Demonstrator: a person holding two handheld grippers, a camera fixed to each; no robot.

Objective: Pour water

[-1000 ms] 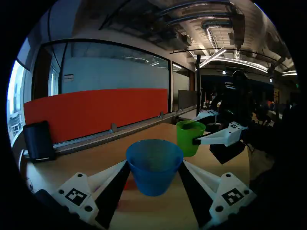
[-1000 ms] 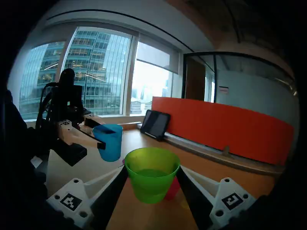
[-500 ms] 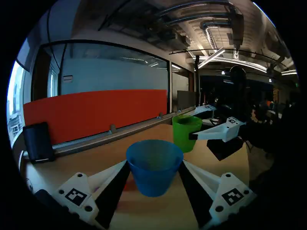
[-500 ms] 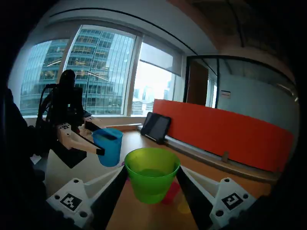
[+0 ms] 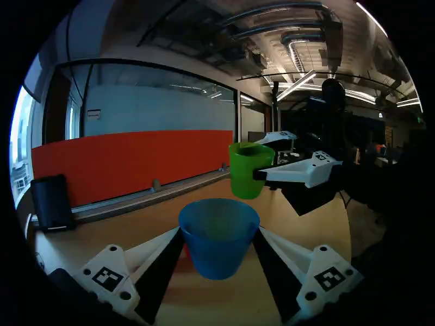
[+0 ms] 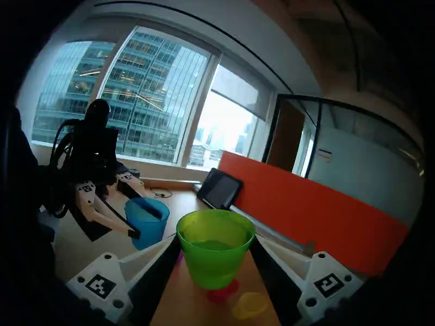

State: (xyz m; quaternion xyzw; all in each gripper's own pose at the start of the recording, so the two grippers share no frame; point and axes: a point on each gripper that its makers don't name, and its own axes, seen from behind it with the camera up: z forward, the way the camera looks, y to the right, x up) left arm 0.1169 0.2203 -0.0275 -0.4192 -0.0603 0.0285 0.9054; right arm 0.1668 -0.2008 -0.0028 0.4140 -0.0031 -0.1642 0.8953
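My left gripper (image 5: 218, 244) is shut on a blue cup (image 5: 218, 236), held upright above the wooden table (image 5: 136, 228). Farther off and higher in the left gripper view, the right gripper (image 5: 261, 173) carries a green cup (image 5: 248, 169). In the right gripper view, my right gripper (image 6: 216, 255) is shut on that green cup (image 6: 215, 247), which has water in its bottom. The blue cup (image 6: 145, 221) hangs lower to the left there, pinched by the left gripper (image 6: 130, 231). The two cups stand apart.
An orange partition (image 5: 130, 157) (image 6: 326, 217) runs along the table's far side, with a dark tablet (image 5: 50, 202) (image 6: 218, 188) propped near it. Small red (image 6: 222, 295) and yellow (image 6: 249, 305) cups sit on the table below the green cup. Large windows (image 6: 136, 108) lie behind.
The right gripper has lifted the green cup higher and tilted slightly, so the table drops in its view. The green cup has moved up and left toward the blue cup, which stays put.
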